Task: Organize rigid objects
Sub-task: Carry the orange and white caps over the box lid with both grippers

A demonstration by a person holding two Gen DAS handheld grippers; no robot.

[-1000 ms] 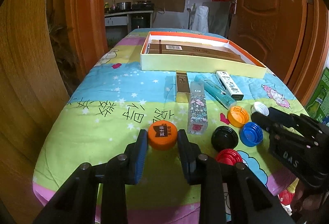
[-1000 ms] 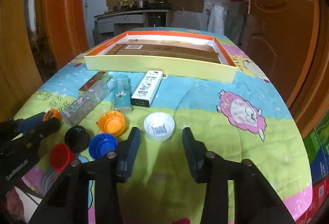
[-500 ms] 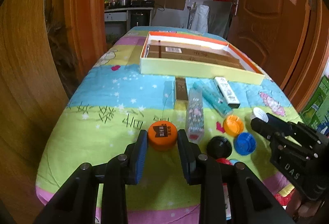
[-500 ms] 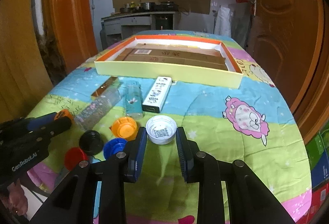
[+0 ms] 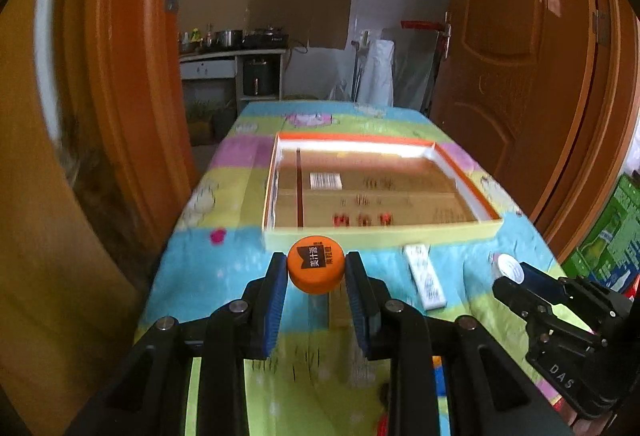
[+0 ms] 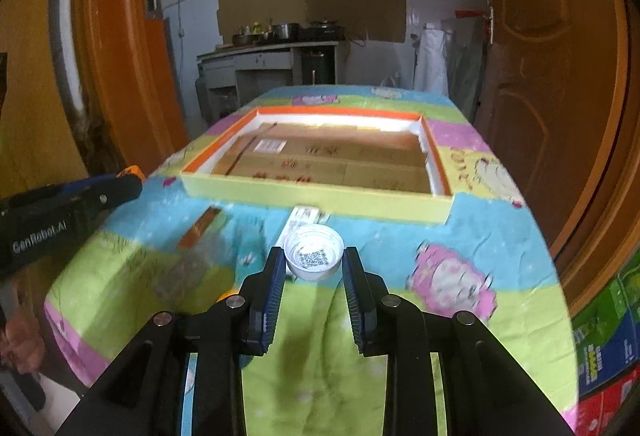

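Left gripper [image 5: 316,272] clamps the orange cap [image 5: 316,269]; right gripper [image 6: 313,264] pinches the white cap [image 6: 313,253] — yellow tray [image 6: 316,198] at twelve o'clock.

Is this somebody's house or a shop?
Most likely a house. A table wears a cartoon-print cloth, big wooden doors stand beside it, and a kitchen counter with pots shows in the room behind. Nothing looks like shop shelves.

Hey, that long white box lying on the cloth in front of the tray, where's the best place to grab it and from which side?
Grip the white box across its narrow width, on the two long sides near mid-length, coming from above. It lies flat and slim, end toward the tray, so its long sides are the ones exposed.
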